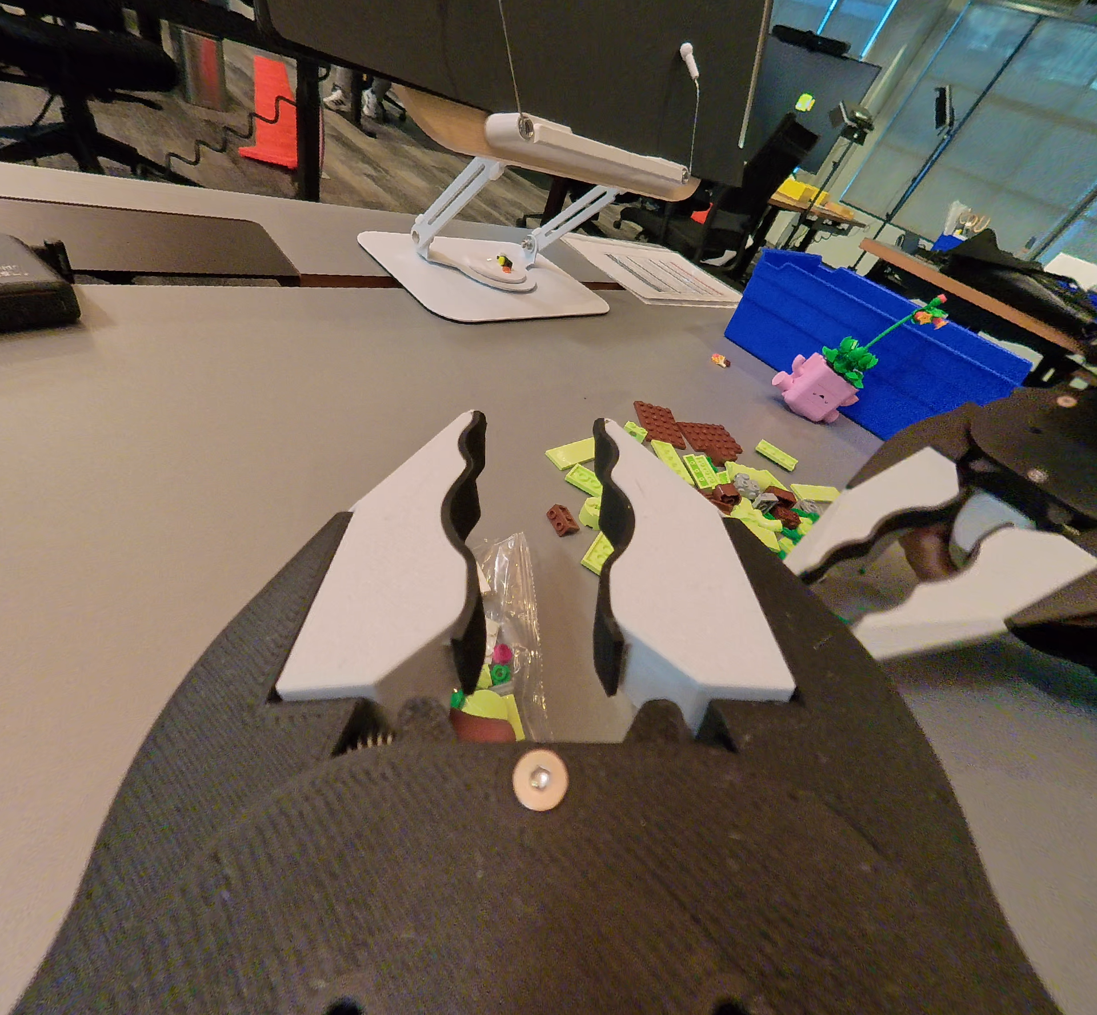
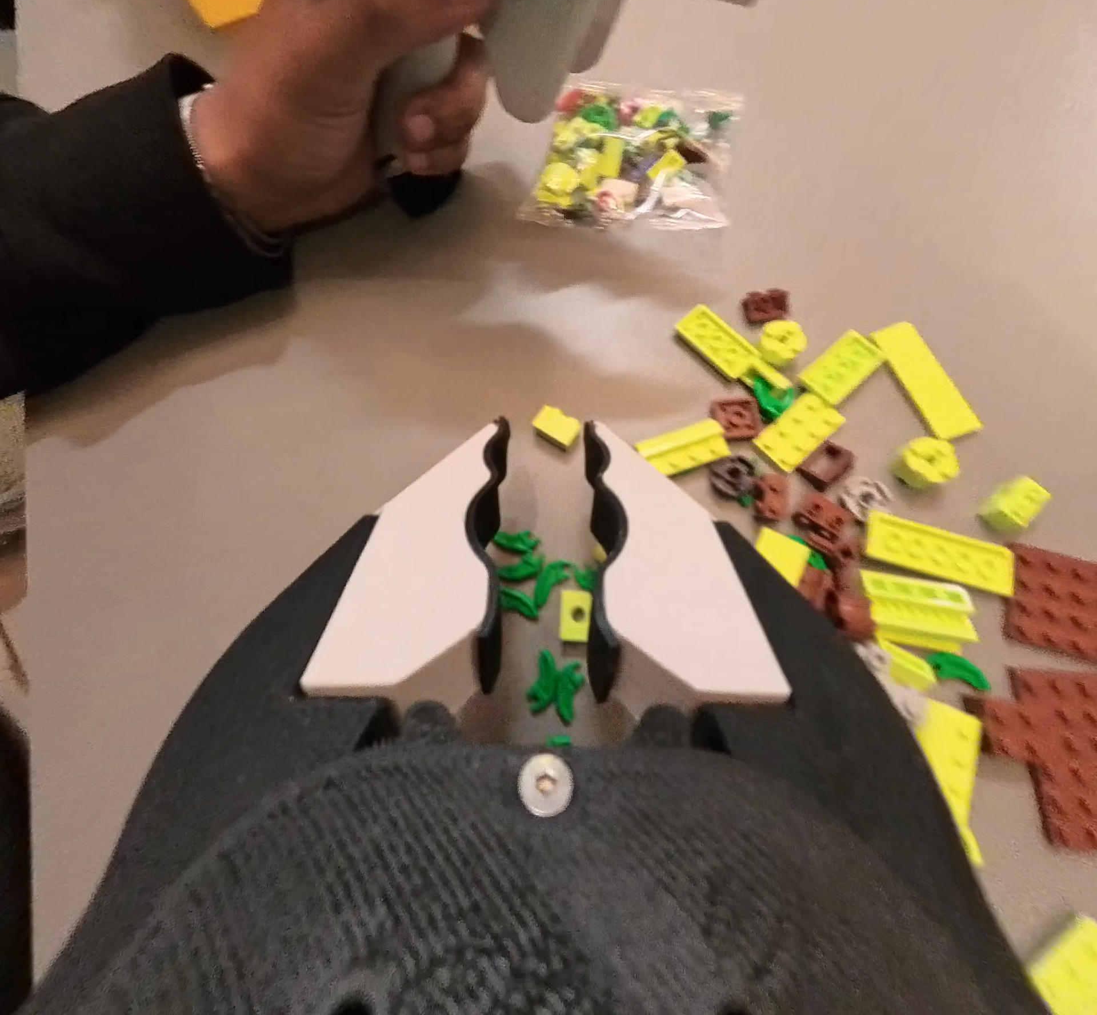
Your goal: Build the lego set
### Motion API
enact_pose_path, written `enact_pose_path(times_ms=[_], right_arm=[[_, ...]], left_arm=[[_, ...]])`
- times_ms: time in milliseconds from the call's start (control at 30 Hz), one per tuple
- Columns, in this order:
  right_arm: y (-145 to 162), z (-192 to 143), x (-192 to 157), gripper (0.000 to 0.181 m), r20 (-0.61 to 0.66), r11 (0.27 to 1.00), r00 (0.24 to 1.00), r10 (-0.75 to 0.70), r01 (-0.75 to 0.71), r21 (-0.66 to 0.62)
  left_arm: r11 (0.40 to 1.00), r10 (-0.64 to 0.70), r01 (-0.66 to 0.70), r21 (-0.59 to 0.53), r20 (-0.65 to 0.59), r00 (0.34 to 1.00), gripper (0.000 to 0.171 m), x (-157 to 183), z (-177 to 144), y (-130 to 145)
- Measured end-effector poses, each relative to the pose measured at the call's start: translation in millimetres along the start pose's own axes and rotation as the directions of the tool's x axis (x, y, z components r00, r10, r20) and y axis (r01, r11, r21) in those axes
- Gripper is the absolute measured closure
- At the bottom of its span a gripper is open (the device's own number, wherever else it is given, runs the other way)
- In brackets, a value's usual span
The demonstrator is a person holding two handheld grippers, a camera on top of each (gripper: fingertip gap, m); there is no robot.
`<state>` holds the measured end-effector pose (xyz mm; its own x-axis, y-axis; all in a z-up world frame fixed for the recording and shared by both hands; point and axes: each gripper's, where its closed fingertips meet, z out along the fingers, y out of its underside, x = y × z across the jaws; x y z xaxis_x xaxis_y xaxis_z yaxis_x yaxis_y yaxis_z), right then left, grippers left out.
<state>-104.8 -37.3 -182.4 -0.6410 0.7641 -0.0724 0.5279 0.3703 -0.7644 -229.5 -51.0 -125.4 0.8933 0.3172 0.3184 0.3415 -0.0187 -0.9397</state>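
The left gripper [image 1: 537,440] is held open and empty above the clear bag [image 1: 510,601] at frame centre; its crinkled edge should be pinched. The right gripper [image 2: 546,431] is likewise open and empty.

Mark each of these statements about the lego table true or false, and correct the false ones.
1. The left claw is open, clamping nothing. True.
2. The clear plastic bag of small lego pieces lies sealed on the grey table. True as far as the pictures show.
3. The pink lego pot with a green plant stands inside the blue plastic bin. False: it stands on the table in front of the bin.
4. The right claw is shut on a brown plate. False: it is open above loose dark green lego leaves.
5. The flat brown studded lego plates lie loose on the table. True.
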Motion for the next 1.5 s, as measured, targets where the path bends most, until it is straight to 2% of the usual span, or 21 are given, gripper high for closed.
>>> enact_pose_path(times_ms=[100, 233, 567, 700, 867, 967, 1067, 1167, 1233, 1267, 1400, 1500], right_arm=[[-4, 12, -11, 0.150, 0.010, 0.999, 0.999, -0.051, 0.051, -0.011], [3, 23, -2, 0.153, -0.056, 0.986, 0.987, -0.149, 0.144, -0.089], [8, 27, 4, 0.164, -0.024, 0.980, 0.988, -0.152, 0.148, -0.135], [6, 26, 11, 0.171, -0.073, 0.973, 0.979, -0.190, 0.178, -0.148], [-18, 8, 28, 0.172, -0.164, 0.988, 0.975, -0.152, 0.151, -0.019], [-43, -14, 39, 0.172, -0.247, 0.977, 0.958, -0.147, 0.180, 0.118], [-69, -45, 41, 0.172, -0.433, 0.904, 0.865, -0.254, 0.371, 0.212], [-82, -63, 37, 0.172, -0.620, 0.810, 0.682, -0.388, 0.573, 0.125], [-83, -64, 33, 0.173, -0.652, 0.775, 0.616, -0.441, 0.628, 0.068], [-83, -64, 32, 0.172, -0.661, 0.768, 0.601, -0.449, 0.637, 0.057], [-91, -74, 21, 0.173, -0.661, 0.729, 0.605, -0.443, 0.673, 0.127], [-94, -72, 4, 0.173, -0.588, 0.712, 0.668, -0.456, 0.670, 0.210]], left_arm=[[1.000, -0.001, 0.001, 0.002, -0.001, 1.000, 0.137, 0, 0, 0], [1.000, -0.001, 0.001, 0.002, -0.001, 1.000, 0.137, 0, 0, 0], [1.000, -0.002, 0.002, 0.001, -0.006, 1.000, 0.137, 1, -1, 0], [1.000, -0.002, 0.002, 0.001, -0.006, 1.000, 0.137, 1, -1, 0], [1.000, 0.005, -0.005, 0.004, -0.027, 1.000, 0.136, 5, -1, 0], [1.000, 0.012, -0.011, 0.003, -0.154, 0.988, 0.136, 29, 1, 1], [0.998, -0.060, 0.045, -0.048, -0.408, 0.911, 0.134, 78, 5, 6], [0.968, -0.244, 0.160, -0.191, -0.597, 0.764, 0.127, 118, 7, 20], [0.943, -0.331, 0.213, -0.255, -0.678, 0.656, 0.125, 138, 2, 22], [0.937, -0.348, 0.230, -0.262, -0.696, 0.628, 0.127, 142, 0, 21], [0.933, -0.355, 0.268, -0.239, -0.721, 0.595, 0.125, 139, -6, 14], [0.915, -0.378, 0.336, -0.225, -0.768, 0.517, 0.122, 135, -17, 1]])
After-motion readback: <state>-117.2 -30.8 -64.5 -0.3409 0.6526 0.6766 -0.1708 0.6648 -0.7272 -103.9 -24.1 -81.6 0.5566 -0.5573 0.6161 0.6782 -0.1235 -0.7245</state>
